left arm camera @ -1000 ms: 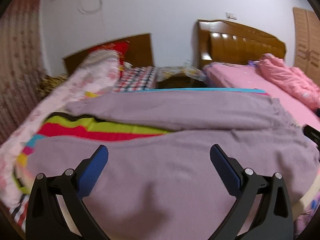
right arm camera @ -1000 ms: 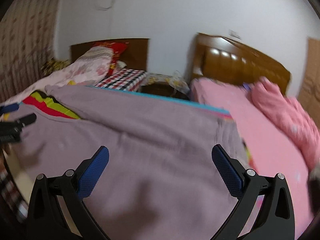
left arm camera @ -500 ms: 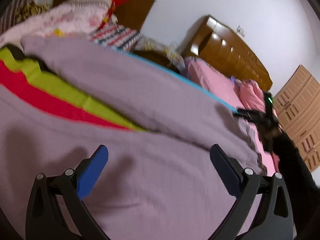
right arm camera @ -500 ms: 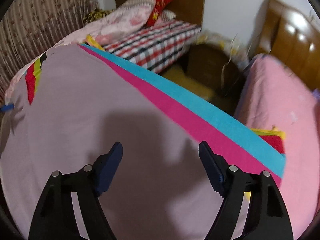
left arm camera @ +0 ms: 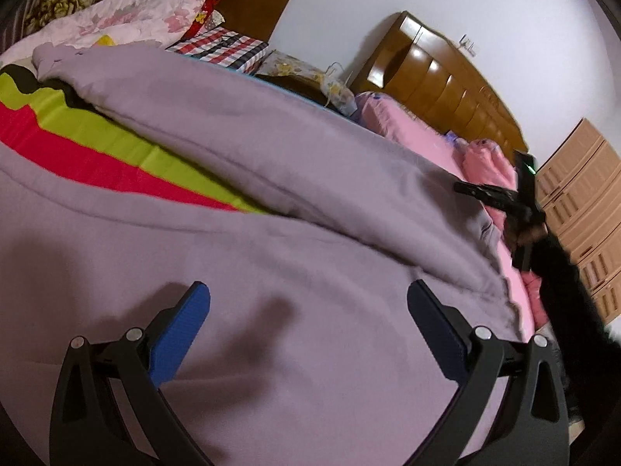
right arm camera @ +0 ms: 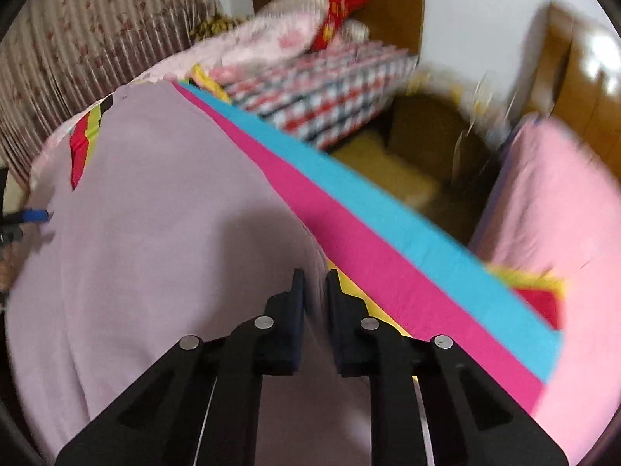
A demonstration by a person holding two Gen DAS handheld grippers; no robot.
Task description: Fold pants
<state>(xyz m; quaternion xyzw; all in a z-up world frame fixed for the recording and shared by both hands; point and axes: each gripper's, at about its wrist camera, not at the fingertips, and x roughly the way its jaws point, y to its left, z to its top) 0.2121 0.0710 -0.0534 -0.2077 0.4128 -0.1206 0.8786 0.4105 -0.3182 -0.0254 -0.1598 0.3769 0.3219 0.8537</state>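
Lilac pants (left arm camera: 310, 233) lie spread across a bright striped blanket (left arm camera: 77, 147), with the two legs splayed apart toward the left. My left gripper (left arm camera: 308, 287) hovers open just above the near leg, nothing between its fingers. In the right wrist view the pants (right arm camera: 155, 213) fill the left half, and their edge runs beside the blanket's pink and blue stripes (right arm camera: 368, 240). My right gripper (right arm camera: 315, 272) is closing on that edge, with lilac fabric pinched in the narrow gap between its pads. The left wrist view shows the right gripper (left arm camera: 460, 187) at the pants' far right end.
A pink bed (right arm camera: 562, 202) with a wooden headboard (left arm camera: 446, 77) stands to the right. A plaid-covered bed (right arm camera: 322, 89) with pillows lies behind, and a dark nightstand (right arm camera: 427, 136) sits between them. A person's dark sleeve (left arm camera: 562, 291) and a wardrobe (left arm camera: 582, 194) are at the right.
My right gripper swept to the pants' far edge, tipped down, and closed from wide open onto the fabric. My left gripper sank closer to the near leg and stayed open.
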